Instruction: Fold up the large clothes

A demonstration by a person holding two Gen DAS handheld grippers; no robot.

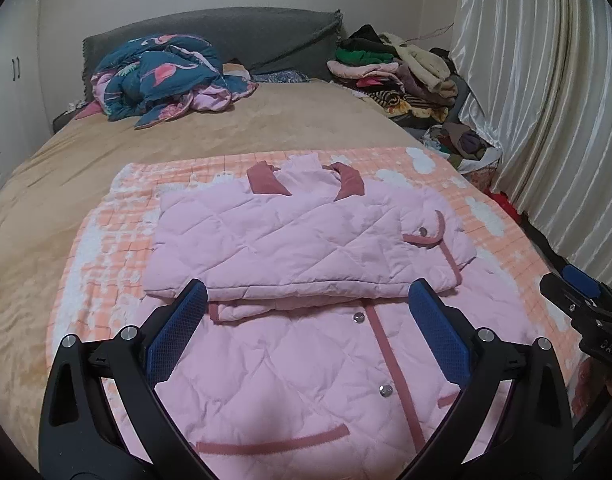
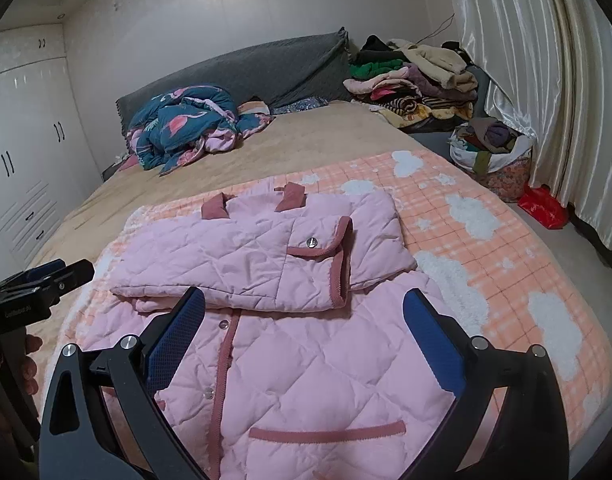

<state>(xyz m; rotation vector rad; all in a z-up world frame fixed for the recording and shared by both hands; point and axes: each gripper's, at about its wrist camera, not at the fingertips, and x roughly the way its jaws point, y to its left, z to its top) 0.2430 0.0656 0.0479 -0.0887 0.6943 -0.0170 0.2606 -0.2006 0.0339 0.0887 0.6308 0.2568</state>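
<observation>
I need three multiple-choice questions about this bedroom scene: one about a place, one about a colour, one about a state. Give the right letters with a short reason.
1. Where does the pink quilted jacket lie?
A. on the orange checked blanket
B. on the grey headboard
C. in the basket of clothes

2. What colour is the trim on the jacket's collar?
A. green
B. darker dusty pink
C. black

3. In what state is the right gripper?
A. shut on the jacket
B. shut on nothing
C. open, holding nothing

Answers:
1 A: checked blanket shows all around the jacket.
2 B: both collar tips are a deeper pink than the pale body.
3 C: its blue pads stand wide apart, nothing pressed between them.
</observation>
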